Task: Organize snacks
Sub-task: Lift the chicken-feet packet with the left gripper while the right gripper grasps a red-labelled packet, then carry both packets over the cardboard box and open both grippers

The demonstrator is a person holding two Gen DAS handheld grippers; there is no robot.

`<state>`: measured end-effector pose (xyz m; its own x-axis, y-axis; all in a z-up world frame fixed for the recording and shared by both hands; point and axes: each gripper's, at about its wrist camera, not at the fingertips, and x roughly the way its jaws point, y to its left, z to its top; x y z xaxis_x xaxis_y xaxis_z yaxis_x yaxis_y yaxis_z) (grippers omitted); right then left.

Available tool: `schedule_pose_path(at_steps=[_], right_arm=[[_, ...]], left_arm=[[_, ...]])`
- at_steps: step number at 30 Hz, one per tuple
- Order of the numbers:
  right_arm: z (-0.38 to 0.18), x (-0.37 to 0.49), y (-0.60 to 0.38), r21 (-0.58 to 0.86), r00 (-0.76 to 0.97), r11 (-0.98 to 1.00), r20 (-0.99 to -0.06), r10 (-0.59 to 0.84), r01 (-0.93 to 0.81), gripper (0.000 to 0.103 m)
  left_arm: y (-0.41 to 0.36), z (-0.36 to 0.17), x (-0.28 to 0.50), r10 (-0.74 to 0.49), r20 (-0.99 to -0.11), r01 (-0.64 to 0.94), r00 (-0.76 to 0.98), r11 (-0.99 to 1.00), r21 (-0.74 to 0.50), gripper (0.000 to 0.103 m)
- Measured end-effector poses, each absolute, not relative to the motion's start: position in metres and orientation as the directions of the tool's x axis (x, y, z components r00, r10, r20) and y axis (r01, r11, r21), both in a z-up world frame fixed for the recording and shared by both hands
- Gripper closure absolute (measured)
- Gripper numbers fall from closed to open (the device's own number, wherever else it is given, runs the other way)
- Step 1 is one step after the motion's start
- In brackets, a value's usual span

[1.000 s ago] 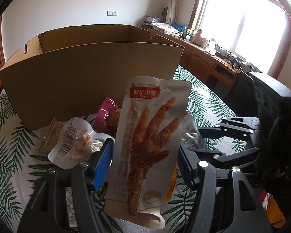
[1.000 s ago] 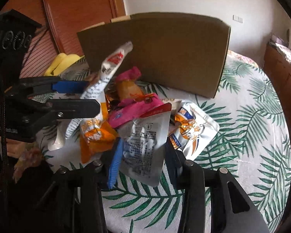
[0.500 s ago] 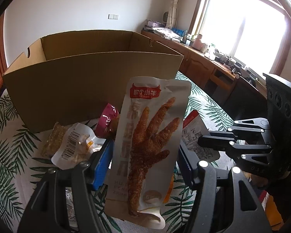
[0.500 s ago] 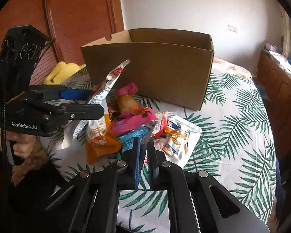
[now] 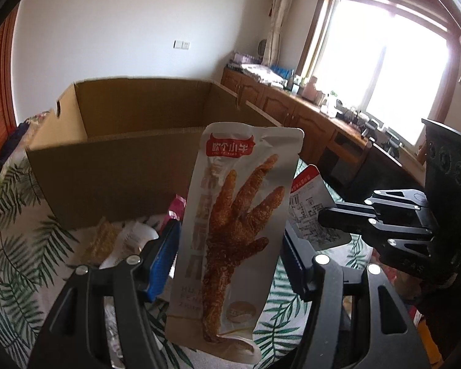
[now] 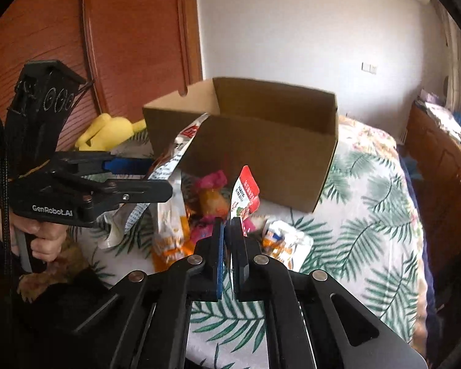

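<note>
My left gripper (image 5: 230, 233) is shut on a tall white packet printed with a chicken foot (image 5: 236, 215), held upright above the table. From the right wrist view the same gripper (image 6: 155, 176) appears at the left with the packet (image 6: 181, 141) edge-on. My right gripper (image 6: 228, 226) is shut on a thin silver packet with a red top (image 6: 244, 193), lifted clear of the pile; the left wrist view shows this gripper (image 5: 327, 212) holding the packet (image 5: 307, 203) at the right. An open cardboard box (image 6: 261, 153) (image 5: 123, 169) stands behind both packets.
Several loose snack packets lie in front of the box: a pink one (image 6: 213, 180), an orange one (image 6: 169, 246), a white and orange one (image 6: 285, 240). The tablecloth has a palm-leaf print (image 6: 368, 215). A yellow plush toy (image 6: 107, 129) lies left of the box. A person's hand (image 6: 43, 243) grips the left handle.
The right gripper's jaws closed on the silver packet and lifted it off the pile. Both grippers rose, so the box's inside now shows. The left grip on the chicken-foot packet is unchanged.
</note>
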<state>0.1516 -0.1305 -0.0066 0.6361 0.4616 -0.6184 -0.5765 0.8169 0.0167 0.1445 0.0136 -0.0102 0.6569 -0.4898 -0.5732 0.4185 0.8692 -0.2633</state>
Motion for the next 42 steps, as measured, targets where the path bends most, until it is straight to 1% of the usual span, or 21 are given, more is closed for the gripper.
schedule_pose_path(at_steps=[9,17,28,34,40,42], right_arm=[[0.048,0.177,-0.123,-0.041,0.703,0.824,-0.546,0.455,-0.565,0.102],[0.068,0.212,-0.106,-0.074,0.732,0.832,-0.524,0.436,-0.549,0.102],[0.069,0.254,-0.086,-0.105,0.764,0.857,-0.517,0.386,-0.504,0.102],[0.049,0.27,-0.085,-0.127,0.764,0.868,-0.547,0.342,-0.48,0.102],[0.027,0.286,-0.094,-0.09,0.745,0.89,-0.588,0.315,-0.447,0.1],[0.023,0.288,-0.096,-0.08,0.741,0.894,-0.594,0.313,-0.442,0.099]], left_arm=[[0.029,0.042,0.157,-0.46,-0.508,0.412,0.728,0.886,-0.212,0.041],[0.041,0.074,0.19,-0.403,-0.486,0.374,0.775,0.914,-0.16,0.041],[0.039,0.077,0.253,-0.315,-0.518,0.306,0.795,0.946,-0.107,0.04],[0.036,0.072,0.277,-0.291,-0.549,0.284,0.783,0.953,-0.1,0.04],[0.03,0.051,0.292,-0.221,-0.592,0.248,0.775,0.968,-0.036,0.037],[0.029,0.047,0.295,-0.205,-0.593,0.239,0.779,0.971,-0.023,0.037]])
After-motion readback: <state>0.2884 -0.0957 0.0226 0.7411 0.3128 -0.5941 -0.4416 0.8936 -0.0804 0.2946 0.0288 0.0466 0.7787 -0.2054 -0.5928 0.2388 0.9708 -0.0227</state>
